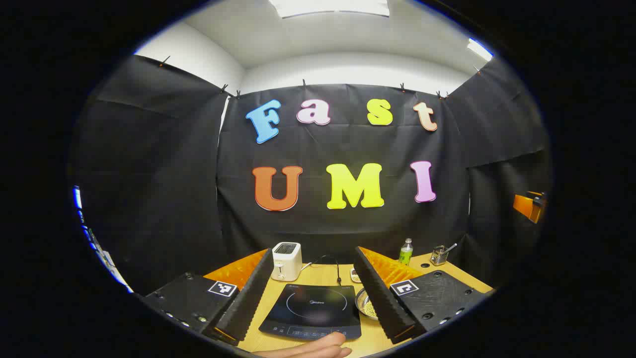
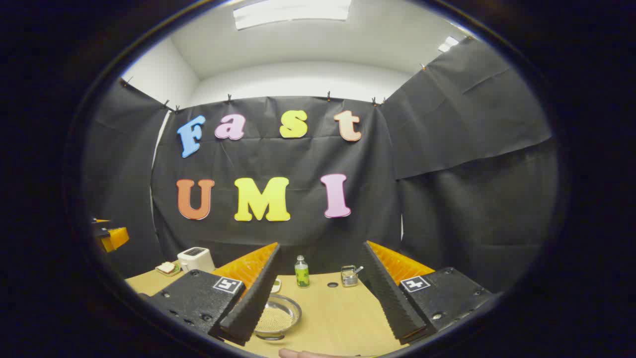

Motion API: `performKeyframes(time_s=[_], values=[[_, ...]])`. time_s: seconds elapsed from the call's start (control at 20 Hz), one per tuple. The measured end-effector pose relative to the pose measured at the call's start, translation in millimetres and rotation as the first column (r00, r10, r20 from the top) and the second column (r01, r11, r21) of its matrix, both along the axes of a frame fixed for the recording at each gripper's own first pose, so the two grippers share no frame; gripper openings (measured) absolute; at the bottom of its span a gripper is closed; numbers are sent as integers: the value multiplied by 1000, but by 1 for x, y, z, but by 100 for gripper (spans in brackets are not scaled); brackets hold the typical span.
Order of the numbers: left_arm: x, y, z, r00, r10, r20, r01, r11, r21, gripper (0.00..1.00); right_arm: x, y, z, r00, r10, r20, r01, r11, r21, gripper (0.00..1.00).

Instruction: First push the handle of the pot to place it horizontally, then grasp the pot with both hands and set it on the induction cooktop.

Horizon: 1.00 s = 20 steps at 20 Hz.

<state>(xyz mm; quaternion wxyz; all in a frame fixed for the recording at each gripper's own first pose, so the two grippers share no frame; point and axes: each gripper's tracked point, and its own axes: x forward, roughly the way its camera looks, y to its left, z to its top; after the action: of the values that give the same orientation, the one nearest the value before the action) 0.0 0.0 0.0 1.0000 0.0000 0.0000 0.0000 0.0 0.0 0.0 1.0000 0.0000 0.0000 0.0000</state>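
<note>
Two claws, both gaping wide and holding nothing. Starting with the left claw (image 1: 314, 258): spread well apart, raised over the bench (image 1: 323, 272), pointed level at the back wall. Toaster (image 1: 286, 261) at the far left, cooktop (image 1: 313, 311) flat on the bench right between the fingers, steel bowl (image 1: 366, 304) of grains just beside its right edge, green bottle (image 1: 406, 251) and a cup (image 1: 439, 254) with a spoon further right along the back. Over to the right claw (image 2: 322, 248): same wide gape, bowl by its left finger, bare wood ahead.

No telling the pot's spot or its handle direction from here, so probably best to tip both claws down and find it first. For the push: lay the side of one finger against the handle near its end, then nudge slowly, aiming for a turn on the spot rather than a slide. Keep clear of that bowl next to the cooktop, looks easy to clip and spill.
</note>
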Motion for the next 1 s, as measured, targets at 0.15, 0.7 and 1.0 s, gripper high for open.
performKeyframes(time_s=[0.15, 0.7, 1.0], values=[[-1, -2, -4, 1000, -7, -7, 7, 1000, 17, 96, 1, -1, -3, 1000, 4, -2, -4, 1000, 1, 96], [-1, -3, -9, 1000, -17, -17, 17, 1000, 22, 96, 21, 6, -18, 999, 30, -28, -30, 1000, -6, 96], [-4, -4, -15, 999, -29, -22, 30, 999, 29, 96, 36, 17, -36, 998, 49, -51, -50, 998, -28, 100]])
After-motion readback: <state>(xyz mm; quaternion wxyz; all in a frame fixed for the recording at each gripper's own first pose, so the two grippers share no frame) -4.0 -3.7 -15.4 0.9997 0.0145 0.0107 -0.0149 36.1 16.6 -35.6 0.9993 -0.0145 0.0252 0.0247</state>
